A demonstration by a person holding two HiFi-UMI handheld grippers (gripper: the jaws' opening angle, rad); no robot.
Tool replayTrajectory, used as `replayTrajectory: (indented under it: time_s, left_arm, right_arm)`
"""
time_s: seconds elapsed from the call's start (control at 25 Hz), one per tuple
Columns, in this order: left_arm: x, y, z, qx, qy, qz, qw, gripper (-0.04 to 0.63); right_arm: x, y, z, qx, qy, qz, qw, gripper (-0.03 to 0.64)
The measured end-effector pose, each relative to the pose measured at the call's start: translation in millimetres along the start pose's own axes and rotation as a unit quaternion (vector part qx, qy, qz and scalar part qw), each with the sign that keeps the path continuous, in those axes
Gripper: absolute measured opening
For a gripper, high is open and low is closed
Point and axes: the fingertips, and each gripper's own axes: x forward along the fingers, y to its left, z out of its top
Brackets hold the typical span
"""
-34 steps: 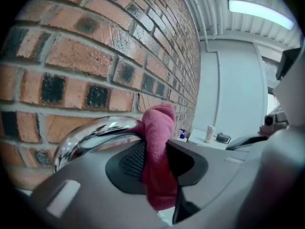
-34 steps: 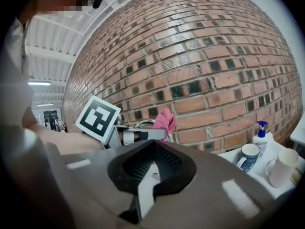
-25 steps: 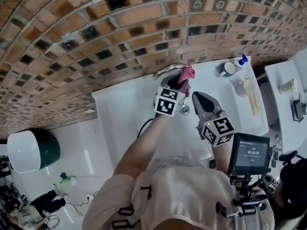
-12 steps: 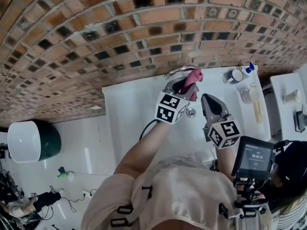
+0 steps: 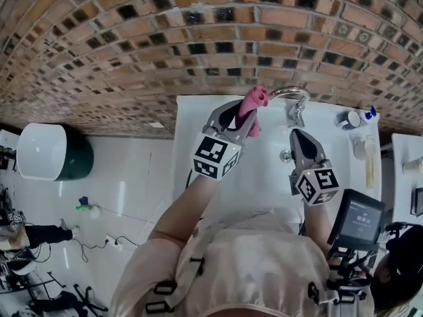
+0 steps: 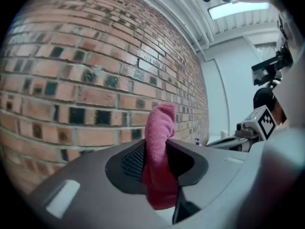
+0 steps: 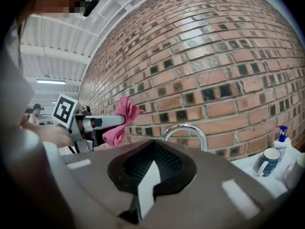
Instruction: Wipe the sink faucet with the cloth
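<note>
Cloth (image 6: 160,122): soft, light, limp; my left hand-held gripper (image 6: 155,149) clamped on its bunched middle, free end up for wiping.

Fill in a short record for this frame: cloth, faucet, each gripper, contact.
cloth: pink, pinched in the left gripper
faucet: chrome arch over the white sink, by the brick wall
left gripper: shut on the cloth, left of the faucet
right gripper: jaws together, empty, in front of the faucet
contact: cloth clear of the faucet
</note>
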Motion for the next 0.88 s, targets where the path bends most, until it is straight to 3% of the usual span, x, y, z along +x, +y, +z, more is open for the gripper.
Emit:
replayTrajectory:
  time_s: [0.16, 0.32, 0.52, 0.64, 0.88]
  left_arm:
    - [-52.7, 34.2, -27.7, 0.026, 0.019, 0.062, 0.9976, 0.114]
    - [-104.8, 56.6, -74.7, -0.026, 0.036, 0.106, 0.9933, 0.114]
    - [-157.8, 78.7, -160.6, -0.075, 0.097, 0.164, 0.9787, 0.114]
    - [-174.1, 88.0, -201.4, -0.088, 0.122, 0.177, 0.9726, 0.114]
    - [-174.0, 96.5, -252.4, -0.086, 0.151, 0.168, 0.9702, 0.118]
  right_arm:
    - [9.2, 26.3, -13.1, -0.004, 0.016, 0.021, 1.0, -0.017]
    - [19.4, 53.4, -28.1, -0.005, 0.039, 0.042, 0.998, -0.017]
    - [29.8, 77.9, -46.9, -0.01, 0.066, 0.059, 0.996, -0.017]
    - [34.4, 90.3, -55.3, -0.016, 0.076, 0.063, 0.995, -0.017]
    - [43.6, 112.9, -64.8, -0.021, 0.09, 0.074, 0.993, -0.015]
